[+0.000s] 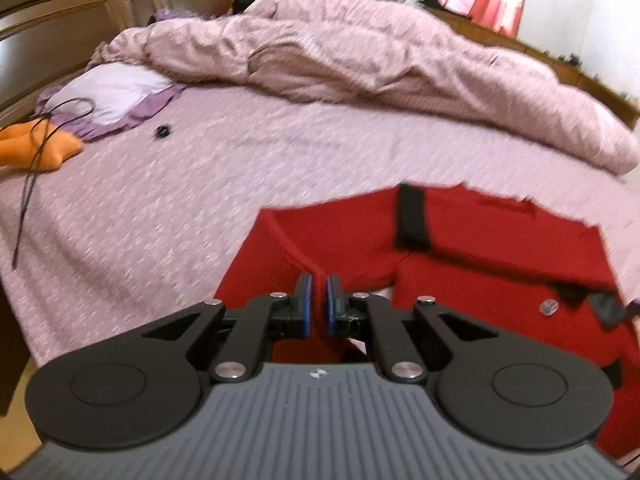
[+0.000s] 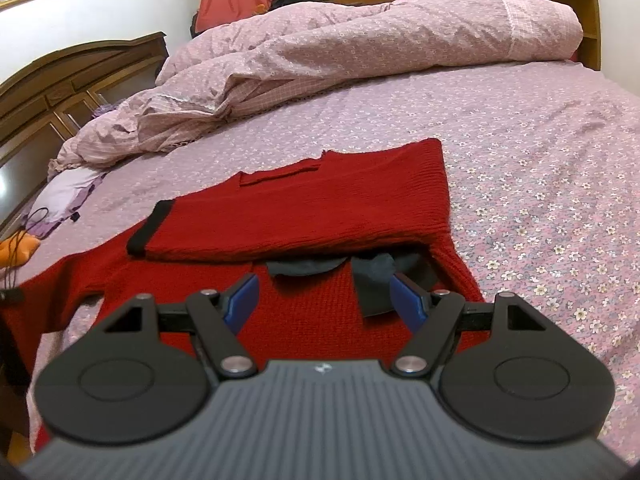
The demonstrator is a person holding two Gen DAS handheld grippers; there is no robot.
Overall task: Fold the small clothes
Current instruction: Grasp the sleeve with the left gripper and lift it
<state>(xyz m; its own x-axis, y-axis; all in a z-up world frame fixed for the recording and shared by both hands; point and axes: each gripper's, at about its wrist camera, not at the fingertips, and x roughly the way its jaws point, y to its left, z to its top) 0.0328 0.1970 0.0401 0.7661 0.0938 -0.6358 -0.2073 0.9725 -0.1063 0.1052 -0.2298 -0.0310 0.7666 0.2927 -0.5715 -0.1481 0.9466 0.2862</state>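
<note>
A red knit sweater (image 2: 304, 208) with black cuffs lies on the bed, one sleeve folded across its body; it also shows in the left wrist view (image 1: 472, 240). My left gripper (image 1: 319, 286) is shut on a pinched ridge of the red sweater near its left side and lifts it slightly. My right gripper (image 2: 324, 292) is open and empty, its blue pads (image 2: 406, 300) spread just above the sweater's near part, by the black neck trim (image 2: 372, 280).
The bed sheet (image 2: 540, 168) is pink and floral. A rumpled quilt (image 2: 320, 48) lies along the far side. A lilac pillow (image 1: 108, 92), an orange cushion (image 1: 36, 148) with a black cord, and a small black object (image 1: 162, 131) lie at the left.
</note>
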